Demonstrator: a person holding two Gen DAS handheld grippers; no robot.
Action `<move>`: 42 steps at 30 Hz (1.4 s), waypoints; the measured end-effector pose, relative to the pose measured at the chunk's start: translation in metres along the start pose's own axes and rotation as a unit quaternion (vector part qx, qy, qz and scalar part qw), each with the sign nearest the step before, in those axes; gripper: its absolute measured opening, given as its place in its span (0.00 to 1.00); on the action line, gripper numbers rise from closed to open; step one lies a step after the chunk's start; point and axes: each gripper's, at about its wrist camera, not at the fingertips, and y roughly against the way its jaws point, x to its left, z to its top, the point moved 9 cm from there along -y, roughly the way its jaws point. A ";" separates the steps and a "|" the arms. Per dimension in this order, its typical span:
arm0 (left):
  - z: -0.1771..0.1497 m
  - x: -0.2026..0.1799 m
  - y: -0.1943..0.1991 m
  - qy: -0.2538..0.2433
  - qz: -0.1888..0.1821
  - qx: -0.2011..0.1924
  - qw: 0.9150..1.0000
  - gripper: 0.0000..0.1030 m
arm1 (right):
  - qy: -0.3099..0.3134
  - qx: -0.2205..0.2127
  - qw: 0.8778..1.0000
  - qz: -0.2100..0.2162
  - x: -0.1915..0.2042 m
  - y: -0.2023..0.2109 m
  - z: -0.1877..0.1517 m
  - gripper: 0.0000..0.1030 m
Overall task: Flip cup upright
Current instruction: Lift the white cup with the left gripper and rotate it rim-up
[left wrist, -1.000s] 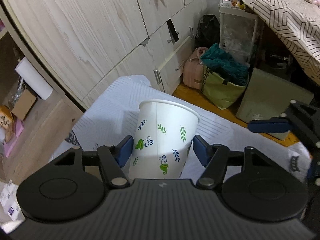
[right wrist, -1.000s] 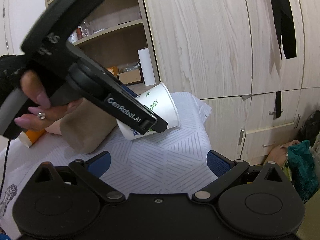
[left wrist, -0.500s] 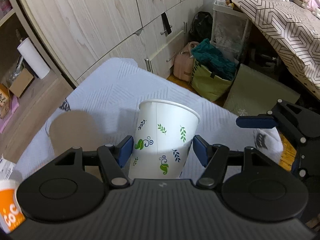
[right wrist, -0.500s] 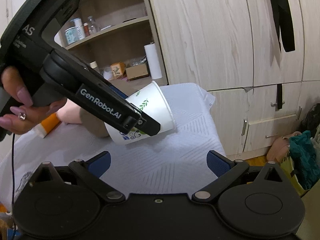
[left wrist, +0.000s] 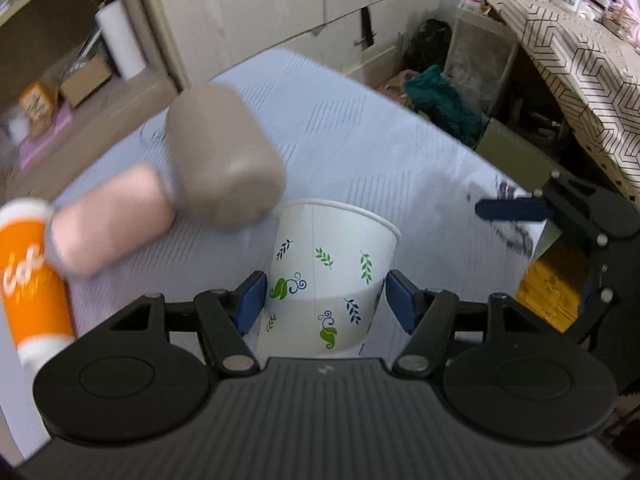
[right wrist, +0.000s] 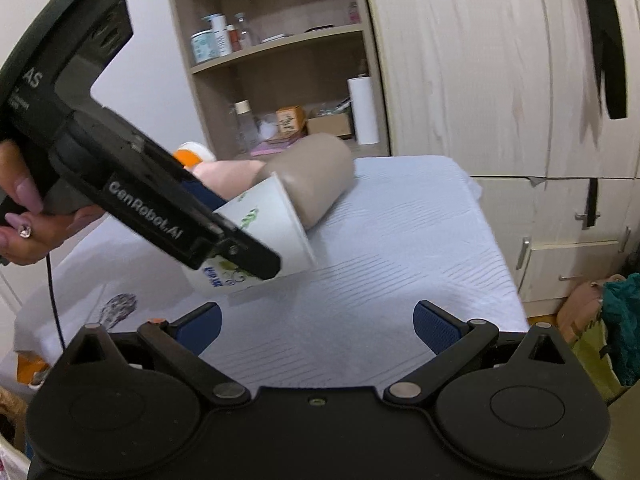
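I had the paper cup (left wrist: 332,280) pinched between my left gripper's (left wrist: 326,300) pads, low on its wall, tilted above the white cloth (right wrist: 400,240). Thin, light and easily crushed, I judged, so a gentle squeeze near the base suited it. My right gripper (right wrist: 316,324) hung wide open, empty.

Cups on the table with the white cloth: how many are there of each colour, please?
White paper cup with leaf print: 1
Taupe plastic cup lying on its side: 1
Pink plastic cup lying on its side: 1
Orange and white cup: 1
Total: 4
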 end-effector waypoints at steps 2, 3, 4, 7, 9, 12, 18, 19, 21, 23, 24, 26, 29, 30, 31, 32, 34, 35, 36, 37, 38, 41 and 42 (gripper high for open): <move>-0.012 0.006 0.003 0.008 0.006 0.007 1.000 0.62 | 0.004 0.001 1.000 0.007 0.008 0.000 0.000 1.00; -0.017 0.008 0.005 0.012 0.008 0.009 1.000 0.62 | 0.006 0.002 1.000 0.011 0.011 0.000 0.000 1.00; -0.022 0.012 0.007 0.018 0.010 0.012 1.000 0.62 | 0.008 0.003 1.000 0.014 0.015 0.000 -0.001 1.00; -0.032 0.023 0.010 0.042 0.001 0.015 0.999 0.62 | 0.015 0.008 1.000 0.020 0.024 -0.001 -0.004 1.00; -0.036 0.030 0.010 0.062 -0.001 0.020 0.998 0.62 | 0.022 0.012 0.999 0.022 0.031 -0.002 -0.006 1.00; -0.039 0.038 0.006 0.079 -0.001 0.019 0.997 0.63 | 0.024 0.017 0.999 0.027 0.036 -0.003 -0.008 1.00; -0.038 0.042 0.003 0.109 -0.016 0.016 0.994 0.64 | 0.001 0.032 0.998 0.050 0.038 -0.007 -0.010 1.00; -0.039 0.045 0.005 0.114 -0.019 0.017 0.993 0.64 | -0.005 0.035 0.998 0.057 0.040 -0.008 -0.011 1.00; -0.040 0.045 0.006 0.118 -0.024 0.021 0.993 0.64 | -0.021 0.044 0.996 0.077 0.045 -0.012 -0.011 1.00; -0.040 0.047 0.004 0.129 -0.034 0.023 0.991 0.65 | -0.043 0.055 0.992 0.105 0.049 -0.016 -0.011 1.00; -0.040 0.049 0.003 0.133 -0.037 0.024 0.990 0.65 | -0.055 0.060 0.990 0.118 0.051 -0.018 -0.010 1.00; -0.040 0.051 0.002 0.146 -0.047 0.027 0.988 0.65 | -0.082 0.069 0.984 0.143 0.055 -0.023 -0.009 1.00; -0.040 0.055 0.000 0.166 -0.066 0.027 0.984 0.65 | -0.117 0.083 0.974 0.173 0.063 -0.032 -0.003 1.00; -0.040 0.057 0.000 0.174 -0.072 0.025 0.982 0.65 | -0.126 0.086 0.971 0.181 0.065 -0.035 -0.001 1.00; -0.041 0.058 0.000 0.182 -0.078 0.023 0.980 0.64 | -0.135 0.091 0.968 0.190 0.067 -0.039 0.001 1.00; -0.042 0.060 0.000 0.191 -0.083 0.021 0.978 0.64 | -0.144 0.097 0.965 0.199 0.070 -0.044 0.002 1.00; -0.044 0.063 -0.001 0.207 -0.094 0.017 0.974 0.64 | -0.157 0.107 0.958 0.212 0.076 -0.052 0.004 1.00; -0.046 0.064 -0.001 0.216 -0.101 0.016 0.971 0.64 | -0.165 0.114 0.956 0.216 0.078 -0.057 0.005 1.00; -0.047 0.065 -0.001 0.224 -0.108 0.014 0.968 0.63 | -0.172 0.118 0.953 0.221 0.081 -0.060 0.005 1.00; -0.048 0.066 -0.002 0.228 -0.114 0.012 0.967 0.63 | -0.179 0.120 0.949 0.231 0.083 -0.062 0.006 1.00; -0.049 0.067 -0.002 0.231 -0.119 0.009 0.966 0.63 | -0.184 0.122 0.944 0.245 0.086 -0.064 0.006 1.00; -0.051 0.069 0.000 0.241 -0.137 -0.001 0.961 0.63 | -0.186 0.128 0.941 0.250 0.092 -0.071 0.003 1.00; -0.051 0.069 0.001 0.244 -0.144 -0.005 0.959 0.63 | -0.182 0.126 0.944 0.247 0.095 -0.072 0.004 1.00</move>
